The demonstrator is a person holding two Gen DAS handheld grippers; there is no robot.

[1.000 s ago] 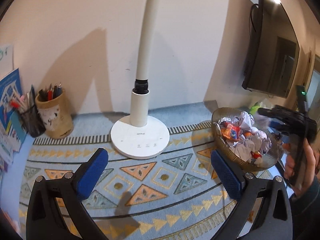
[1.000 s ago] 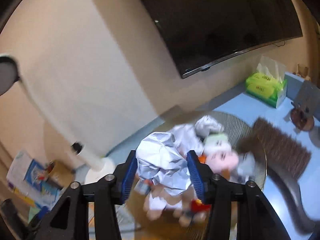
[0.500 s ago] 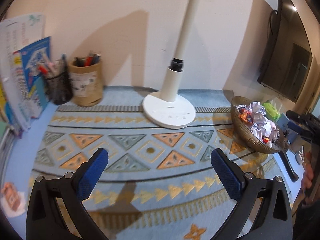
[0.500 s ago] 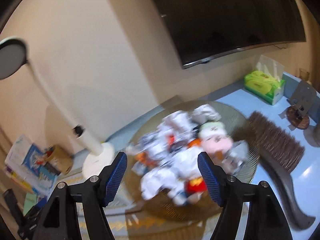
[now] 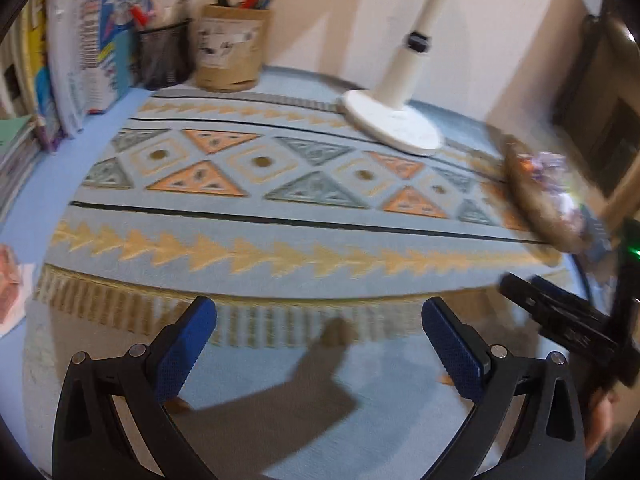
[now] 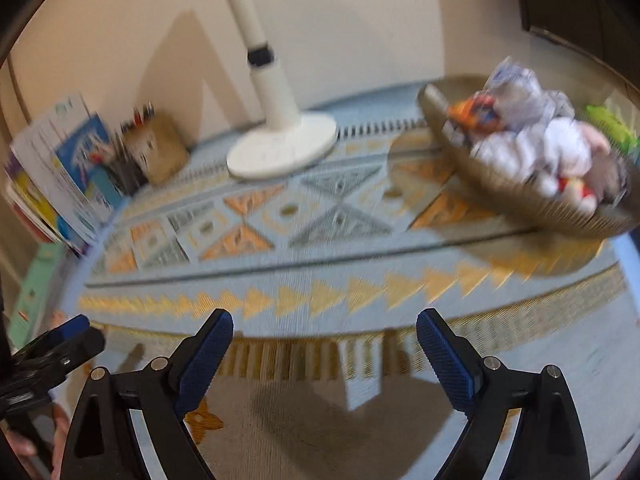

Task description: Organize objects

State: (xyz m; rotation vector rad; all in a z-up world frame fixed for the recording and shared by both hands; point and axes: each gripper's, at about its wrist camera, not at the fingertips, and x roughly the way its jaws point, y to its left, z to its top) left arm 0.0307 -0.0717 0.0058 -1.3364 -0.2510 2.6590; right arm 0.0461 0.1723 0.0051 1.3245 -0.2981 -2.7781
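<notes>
Patterned in orange and grey triangles, a blue mat (image 5: 280, 208) covers the desk in the left wrist view, with a white lamp base (image 5: 390, 122) at its far edge, a cardboard pen pot (image 5: 230, 52) and a mesh pen cup (image 5: 162, 56) against the wall, and books (image 5: 92, 40) standing at the left. The left gripper (image 5: 320, 340) hangs over the mat's fringed near edge, jaws spread wide with nothing between them. The woven basket (image 5: 536, 204) of crumpled paper sits at the far right, smeared by blur, and the right gripper (image 5: 560, 320) shows just beside it in this frame. In the right wrist view the right gripper (image 6: 324, 352) is opening, empty, over the same fringe, while the basket (image 6: 520, 196) stands well off to the upper right, piled above its rim with paper balls (image 6: 532, 136). The left gripper (image 6: 52, 344) pokes in at the lower left. With both tools close together, they could knock into each other, and a careless sweep near the overfull basket would likely tip wads back onto the mat.
</notes>
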